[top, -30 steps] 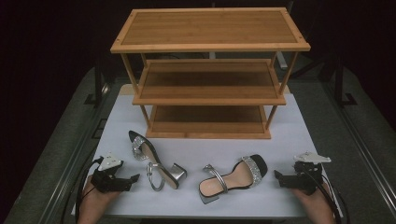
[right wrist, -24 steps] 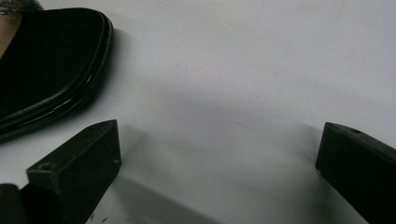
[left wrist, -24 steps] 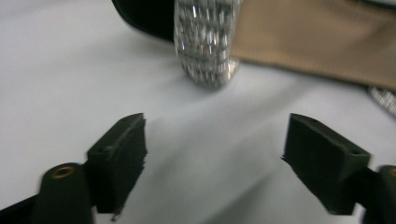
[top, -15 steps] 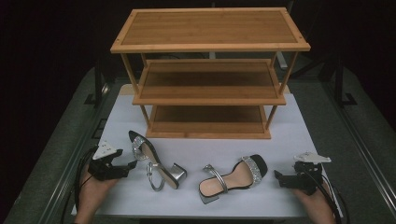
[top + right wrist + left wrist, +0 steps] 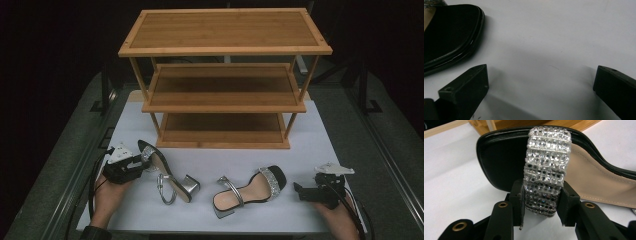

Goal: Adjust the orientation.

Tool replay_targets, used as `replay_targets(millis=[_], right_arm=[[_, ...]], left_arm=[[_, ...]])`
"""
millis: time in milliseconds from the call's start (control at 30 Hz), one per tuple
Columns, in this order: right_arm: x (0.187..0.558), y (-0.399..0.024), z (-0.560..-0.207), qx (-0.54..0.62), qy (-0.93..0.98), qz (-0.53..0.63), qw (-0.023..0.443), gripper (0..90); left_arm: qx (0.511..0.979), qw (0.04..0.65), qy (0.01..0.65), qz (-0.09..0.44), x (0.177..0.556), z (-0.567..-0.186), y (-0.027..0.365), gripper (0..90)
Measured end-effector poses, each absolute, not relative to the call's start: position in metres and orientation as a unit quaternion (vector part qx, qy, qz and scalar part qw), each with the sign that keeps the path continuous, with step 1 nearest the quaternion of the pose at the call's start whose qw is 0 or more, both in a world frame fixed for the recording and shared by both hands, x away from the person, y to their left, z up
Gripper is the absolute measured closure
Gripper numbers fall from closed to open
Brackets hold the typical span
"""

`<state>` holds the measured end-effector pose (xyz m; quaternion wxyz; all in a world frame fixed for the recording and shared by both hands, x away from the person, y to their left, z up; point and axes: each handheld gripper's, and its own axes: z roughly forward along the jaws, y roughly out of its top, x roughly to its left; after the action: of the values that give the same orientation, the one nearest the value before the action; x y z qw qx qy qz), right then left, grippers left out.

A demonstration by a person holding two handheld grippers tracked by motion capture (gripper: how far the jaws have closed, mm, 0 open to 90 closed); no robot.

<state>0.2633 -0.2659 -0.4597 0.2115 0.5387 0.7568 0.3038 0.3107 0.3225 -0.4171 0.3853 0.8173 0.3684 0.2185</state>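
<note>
Two heeled sandals with black soles and sparkly silver straps lie on the white table. The left sandal (image 5: 167, 175) is near the front left, the right sandal (image 5: 247, 190) near the front middle. My left gripper (image 5: 141, 164) has just been closing and is shut on the left sandal's glittering toe strap (image 5: 545, 173), which is pinched between both pads (image 5: 518, 202). My right gripper (image 5: 299, 191) rests on the table at the front right, a little right of the right sandal's toe (image 5: 446, 37), with its jaws wide open and nothing between them.
A three-tier bamboo shoe rack (image 5: 225, 75) stands at the back of the white table (image 5: 320, 135), its shelves bare. A hand (image 5: 107, 197) holds each gripper from the front edge. Dark floor and metal rails flank the table.
My left gripper moved forward and right to the left sandal's toe and closed on its strap. The right gripper kept still.
</note>
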Motion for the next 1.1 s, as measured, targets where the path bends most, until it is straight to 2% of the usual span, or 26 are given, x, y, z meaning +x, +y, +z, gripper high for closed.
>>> replay_targets(millis=[600,1100], right_arm=[[0.263,-0.266,-0.460,0.538,0.757,0.304,0.212,0.0],[0.263,-0.266,-0.460,0.538,0.757,0.303,0.213,0.0]], left_arm=[[0.811,0.382,0.394,0.203,0.260,-0.413,0.335,62.0],[0.804,0.401,0.396,0.187,0.295,-0.407,0.328,60.0]])
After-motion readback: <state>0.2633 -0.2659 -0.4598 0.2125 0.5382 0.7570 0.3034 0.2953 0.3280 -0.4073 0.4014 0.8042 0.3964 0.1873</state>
